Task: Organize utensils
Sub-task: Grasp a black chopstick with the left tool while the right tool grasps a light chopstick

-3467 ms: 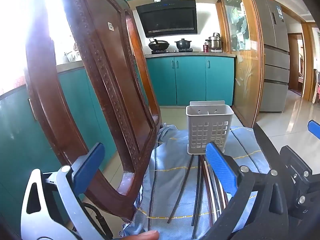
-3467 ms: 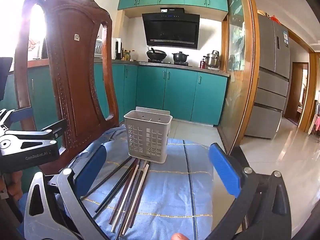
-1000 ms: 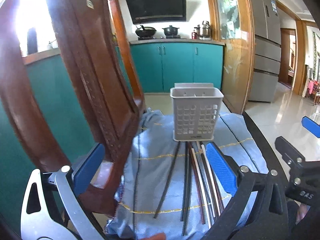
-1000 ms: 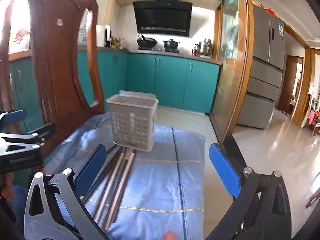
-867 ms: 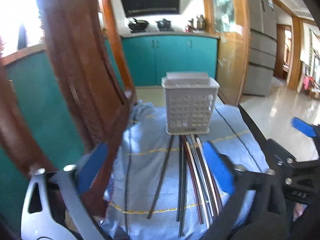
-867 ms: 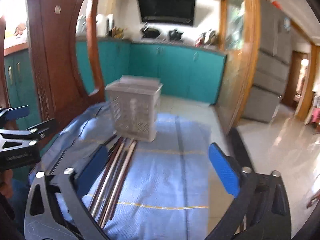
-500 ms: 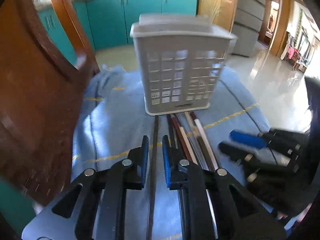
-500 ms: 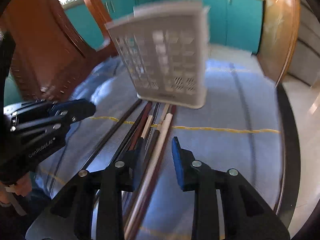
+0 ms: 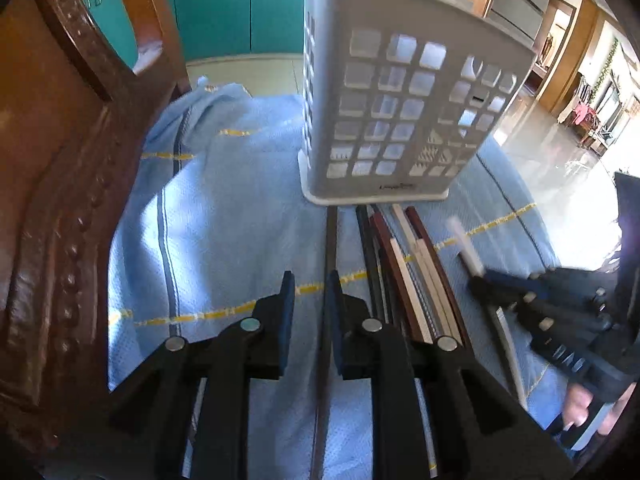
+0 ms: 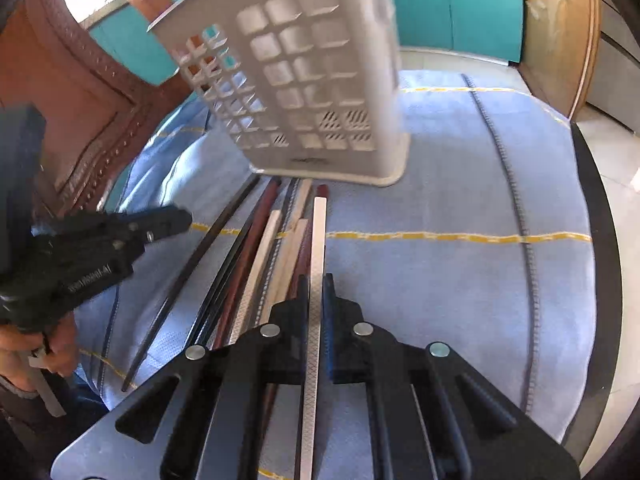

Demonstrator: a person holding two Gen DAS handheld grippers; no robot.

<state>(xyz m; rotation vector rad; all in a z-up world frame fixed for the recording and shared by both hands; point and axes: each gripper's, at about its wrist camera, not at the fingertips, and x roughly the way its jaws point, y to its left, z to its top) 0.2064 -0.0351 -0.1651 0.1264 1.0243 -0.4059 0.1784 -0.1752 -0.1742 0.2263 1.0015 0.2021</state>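
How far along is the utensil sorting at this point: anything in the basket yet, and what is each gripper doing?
Early stage. The grey basket shows no chopsticks inside. In hand: the right gripper is shut on a pale chopstick; the left gripper straddles a dark chopstick, a gap still showing beside it. Left: the remaining chopsticks lie on the blue cloth.

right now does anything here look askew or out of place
Mostly tidy. The chopsticks lie in a row on the blue cloth before the upright basket. One dark chopstick lies splayed off to the left, apart from the bunch. Nothing spilled or damaged.
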